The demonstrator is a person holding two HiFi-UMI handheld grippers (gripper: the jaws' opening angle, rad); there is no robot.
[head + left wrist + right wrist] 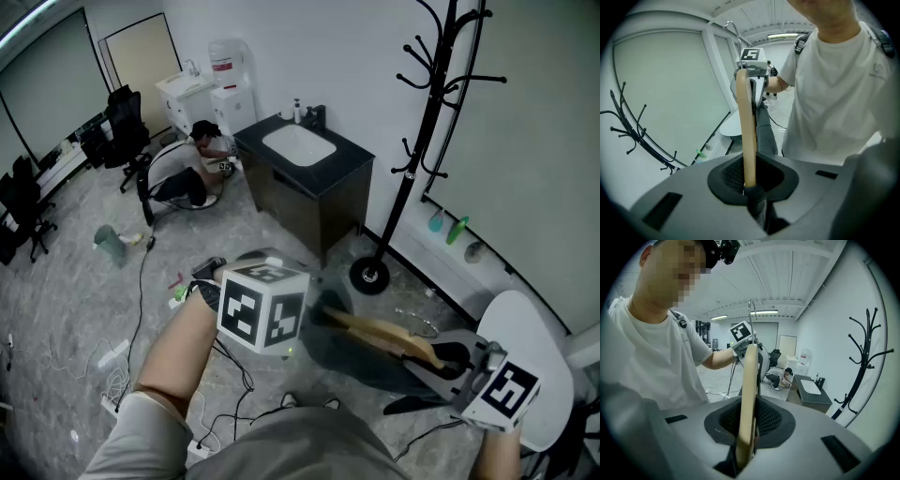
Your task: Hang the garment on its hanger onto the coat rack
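A wooden hanger (384,333) with a dark grey garment (361,361) draped over it is held level between my two grippers, low over the floor. My left gripper (314,317) is shut on one end of the hanger (747,131), with garment cloth (765,133) pinched in as well. My right gripper (469,366) is shut on the other end of the hanger (749,394). The hanger's metal hook (417,323) points sideways. The black coat rack (431,112) stands by the wall beyond the hanger, its round base (368,275) on the floor; its prongs are bare.
A black cabinet with a white sink (305,173) stands left of the rack. A person (187,169) crouches beyond it. Cables (122,356) lie on the floor at left. A white round seat (530,356) is under my right gripper. Office chairs (122,131) stand at far left.
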